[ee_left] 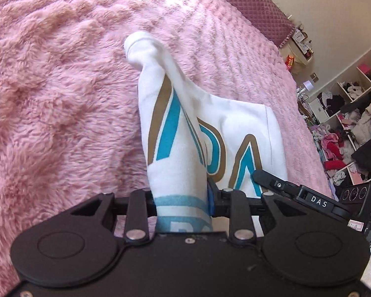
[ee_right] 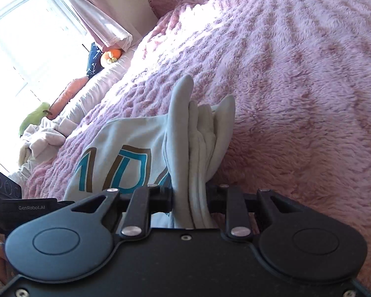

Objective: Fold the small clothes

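A small white garment (ee_left: 175, 133) with teal and brown lettering lies on the pink fluffy blanket (ee_left: 61, 99). My left gripper (ee_left: 183, 198) is shut on a bunched edge of it, and the cloth rises between the jaws. My right gripper (ee_right: 190, 198) is shut on several folded layers of the same garment (ee_right: 126, 148), which stand up past the jaws. The right gripper also shows in the left wrist view (ee_left: 309, 195), close at the right. The fingertips are hidden by cloth in both views.
The blanket (ee_right: 296, 86) covers a bed. Open shelves stuffed with clothes (ee_left: 346, 128) stand at the right. A window with a pink curtain (ee_right: 94, 12), cushions and a heap of laundry (ee_right: 42, 136) lie at the bed's far side.
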The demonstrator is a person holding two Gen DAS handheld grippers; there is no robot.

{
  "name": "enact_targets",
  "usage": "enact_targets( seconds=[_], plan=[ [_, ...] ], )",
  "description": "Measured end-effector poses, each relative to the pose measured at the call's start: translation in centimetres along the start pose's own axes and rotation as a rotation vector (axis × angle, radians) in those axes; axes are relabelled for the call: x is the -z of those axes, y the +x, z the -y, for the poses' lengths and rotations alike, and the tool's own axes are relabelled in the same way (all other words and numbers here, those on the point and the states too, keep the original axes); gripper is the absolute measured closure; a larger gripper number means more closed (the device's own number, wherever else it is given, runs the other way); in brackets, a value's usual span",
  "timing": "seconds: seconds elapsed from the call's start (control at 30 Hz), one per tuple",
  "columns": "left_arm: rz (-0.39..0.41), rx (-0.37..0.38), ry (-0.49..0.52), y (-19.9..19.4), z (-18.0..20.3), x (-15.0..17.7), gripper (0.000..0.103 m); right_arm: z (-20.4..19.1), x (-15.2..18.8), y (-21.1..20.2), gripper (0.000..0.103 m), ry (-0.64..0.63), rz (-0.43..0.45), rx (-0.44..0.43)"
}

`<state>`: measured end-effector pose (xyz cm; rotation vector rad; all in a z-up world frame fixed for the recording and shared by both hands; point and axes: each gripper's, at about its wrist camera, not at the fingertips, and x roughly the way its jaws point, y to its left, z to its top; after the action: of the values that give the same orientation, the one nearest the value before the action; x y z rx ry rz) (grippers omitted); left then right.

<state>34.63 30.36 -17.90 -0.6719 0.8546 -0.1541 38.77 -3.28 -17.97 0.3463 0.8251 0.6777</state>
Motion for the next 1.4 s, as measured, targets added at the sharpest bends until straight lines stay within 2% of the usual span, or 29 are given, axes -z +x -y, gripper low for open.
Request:
enact_targets(
  seconds=[0.03, 0.13, 0.23, 0.33, 0.43, 0.5, 0.6, 0.63, 0.67, 0.7, 0.73, 0.8, 0.9, 1.0, 1.1, 1.13, 1.2, 1.23, 1.27, 1.33, 1.4],
  plan=[
    [-0.002, -0.011, -0.008, 0.8, -1.4, 0.4, 0.057, 0.6, 0.2, 1.0, 0.076, 0.004, -0.024, 0.027],
    [0.010, 0.069, -0.107, 0.9, -3.9, 1.5, 0.054, 2.2, 0.2, 1.0, 0.064, 0.029, -0.052, 0.004],
    [-0.013, 0.090, -0.149, -1.4, -4.3, 2.7, 0.047, 3.7, 0.7, -1.9, 0.053, 0.077, -0.106, -0.062],
    [-0.058, 0.133, -0.214, -4.5, -4.1, 6.0, 0.039, 5.6, 3.1, -4.9, 0.052, 0.158, -0.220, -0.149],
    [-0.119, 0.176, -0.278, -5.9, -3.9, 10.0, 0.039, 6.4, 6.0, -7.1, 0.052, 0.202, -0.266, -0.188],
    [-0.101, 0.168, -0.293, -6.2, -3.4, 11.9, 0.041, 6.1, 7.2, -7.7, 0.053, 0.221, -0.252, -0.194],
    [-0.077, 0.112, -0.290, -6.6, -2.0, 12.1, 0.050, 4.7, 7.2, -7.4, 0.053, 0.245, -0.238, -0.130],
    [-0.079, 0.099, -0.282, -7.1, -1.3, 12.2, 0.060, 4.3, 7.0, -7.4, 0.057, 0.253, -0.238, -0.113],
    [-0.085, 0.084, -0.266, -7.4, -0.8, 11.9, 0.065, 3.7, 6.7, -7.5, 0.060, 0.247, -0.237, -0.093],
    [-0.091, 0.079, -0.251, -7.7, -0.5, 11.6, 0.074, 3.2, 6.2, -7.7, 0.069, 0.229, -0.231, -0.074],
    [-0.086, 0.091, -0.246, -8.2, -0.2, 11.3, 0.078, 2.8, 6.0, -8.2, 0.078, 0.212, -0.224, -0.064],
    [-0.079, 0.107, -0.225, -9.1, 0.5, 11.2, 0.080, 2.0, 5.6, -9.4, 0.083, 0.178, -0.194, -0.056],
    [-0.096, 0.061, -0.182, -9.0, -0.1, 11.9, 0.079, 1.8, 6.1, -10.3, 0.088, 0.158, -0.192, -0.031],
    [-0.124, 0.023, -0.177, -7.7, -1.7, 13.7, 0.068, 3.2, 8.0, -9.6, 0.088, 0.121, -0.212, 0.037],
    [-0.112, 0.055, -0.189, -8.7, -2.4, 14.4, 0.067, 4.4, 8.5, -10.2, 0.084, 0.167, -0.196, 0.012],
    [-0.112, 0.041, -0.179, -9.5, -2.2, 14.2, 0.070, 4.3, 8.2, -10.7, 0.078, 0.166, -0.191, 0.024],
    [-0.090, 0.010, -0.162, -11.4, -1.4, 13.3, 0.065, 2.7, 7.3, -11.3, 0.069, 0.086, -0.168, 0.082],
    [-0.059, 0.004, -0.146, -12.1, -1.1, 12.4, 0.058, 1.2, 6.6, -11.6, 0.069, 0.001, -0.125, 0.108],
    [-0.017, -0.008, -0.136, -12.7, -0.7, 11.4, 0.056, -0.2, 6.0, -11.8, 0.070, -0.084, -0.075, 0.117],
    [0.058, -0.010, -0.109, -12.9, 0.5, 9.5, 0.054, -2.3, 4.8, -11.5, 0.070, -0.164, 0.002, 0.093],
    [0.076, 0.013, -0.103, -11.8, 1.3, 8.2, 0.054, -4.0, 3.9, -10.3, 0.070, -0.201, 0.039, 0.034]
  ],
)
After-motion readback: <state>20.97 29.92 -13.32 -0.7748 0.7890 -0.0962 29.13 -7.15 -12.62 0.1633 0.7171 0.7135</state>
